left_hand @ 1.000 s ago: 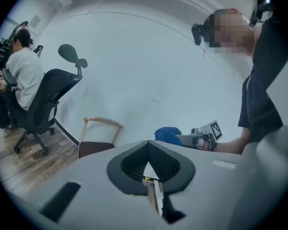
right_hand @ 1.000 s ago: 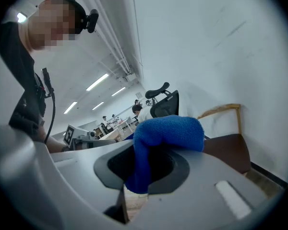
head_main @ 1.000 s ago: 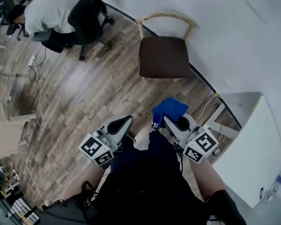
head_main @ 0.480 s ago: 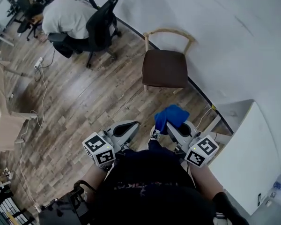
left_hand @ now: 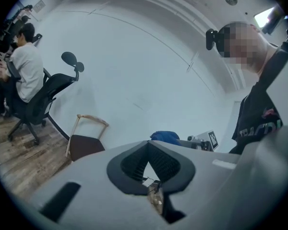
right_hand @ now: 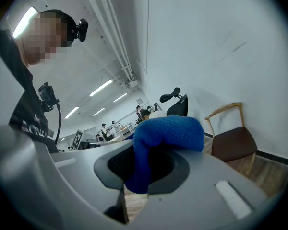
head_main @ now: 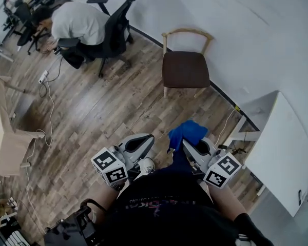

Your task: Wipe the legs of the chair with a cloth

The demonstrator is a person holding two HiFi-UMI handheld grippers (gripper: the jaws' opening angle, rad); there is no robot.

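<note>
A wooden chair (head_main: 186,68) with a dark brown seat stands against the white wall, well ahead of both grippers. Its pale legs show under the seat. My right gripper (head_main: 189,143) is shut on a blue cloth (head_main: 187,131), held at about waist height. The right gripper view has that cloth (right_hand: 165,133) bunched over the jaws, with the chair (right_hand: 233,140) off to the right. My left gripper (head_main: 143,141) is beside it, shut with nothing in it. The left gripper view shows the chair (left_hand: 86,145) at lower left and the cloth (left_hand: 164,136) just past the jaws.
A person in a white shirt (head_main: 82,22) sits on a black office chair (head_main: 115,32) at the back left. A power strip and cables (head_main: 43,78) lie on the wood floor. A white table (head_main: 285,152) stands at the right, a wooden desk (head_main: 5,147) at the left.
The view has shifted across the floor as the person walks, a shoe now showing below the left gripper. Both grippers stay in front of the body, the cloth still held.
</note>
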